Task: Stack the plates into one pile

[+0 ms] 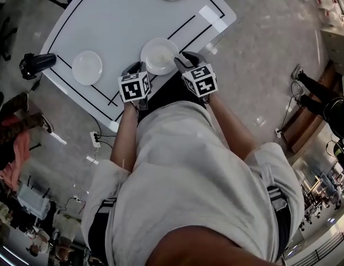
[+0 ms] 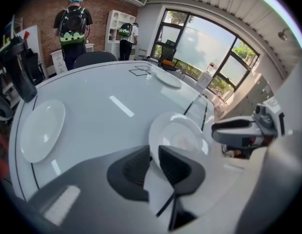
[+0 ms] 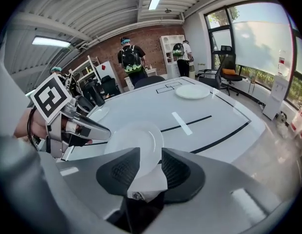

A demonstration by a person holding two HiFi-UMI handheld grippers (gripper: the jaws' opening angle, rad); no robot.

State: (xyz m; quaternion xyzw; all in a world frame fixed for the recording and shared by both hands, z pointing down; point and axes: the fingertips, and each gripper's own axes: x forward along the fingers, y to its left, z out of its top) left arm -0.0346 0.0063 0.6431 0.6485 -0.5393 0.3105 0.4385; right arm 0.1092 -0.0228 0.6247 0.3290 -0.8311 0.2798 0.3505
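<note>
Flanking near plate (image 1: pixel 159 55) by table (image 1: pixel 133 15) edge: left gripper (image 2: pixel 154 152) barely parted, right gripper (image 3: pixel 151 155) wider, both empty. Risk: shallow rim pinch slips, plate skids off edge.

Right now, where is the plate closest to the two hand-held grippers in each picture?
Head view: the nearest plate sits upper middle, by the table's near edge.
Left gripper view: the plate is right of centre, just past the jaws.
Right gripper view: the plate is at centre, just past the jaws.
Shared landmark: the black line beside it.
</note>
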